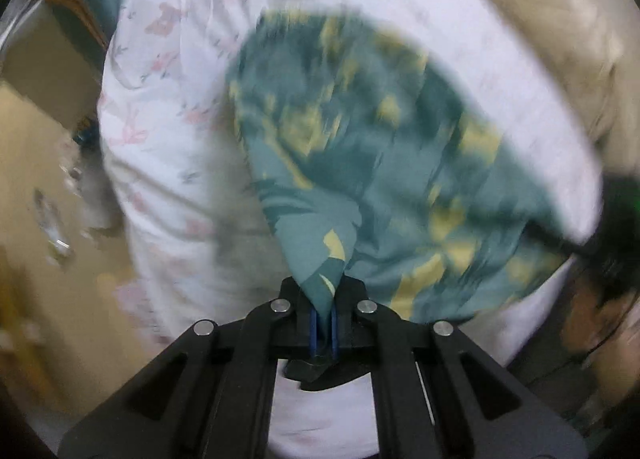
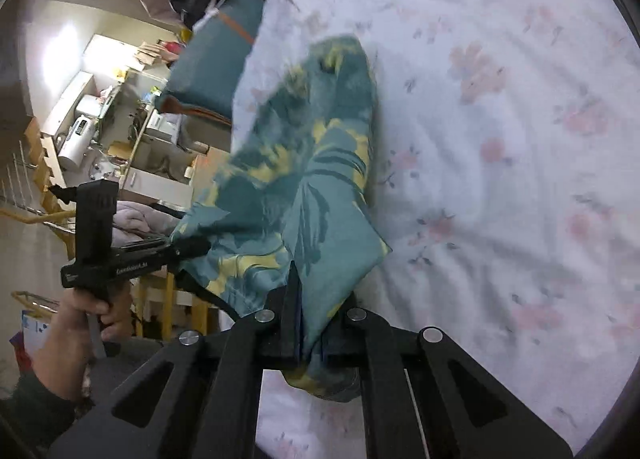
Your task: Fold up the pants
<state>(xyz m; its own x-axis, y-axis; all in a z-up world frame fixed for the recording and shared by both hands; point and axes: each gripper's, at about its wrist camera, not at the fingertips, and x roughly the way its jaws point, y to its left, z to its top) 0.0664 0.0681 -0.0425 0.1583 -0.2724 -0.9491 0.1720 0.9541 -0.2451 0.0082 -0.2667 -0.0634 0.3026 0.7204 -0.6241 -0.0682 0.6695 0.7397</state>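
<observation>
The pants (image 1: 360,163) are teal with a yellow leaf print and hang stretched above a bed. My left gripper (image 1: 324,311) is shut on one corner of the pants; cloth bunches between its blue pads. My right gripper (image 2: 308,323) is shut on another edge of the pants (image 2: 304,187), which drape away from it toward the bed's left side. In the right wrist view the left gripper (image 2: 188,249) shows at the left, held by a hand, clamped on the far corner of the cloth.
The bed has a white sheet with pink flowers (image 2: 500,139). A teal pillow (image 2: 216,63) lies at its edge. Beyond the bed are shelves and appliances (image 2: 92,119), and a beige floor (image 1: 48,163). A beige blanket (image 1: 560,39) lies at the right.
</observation>
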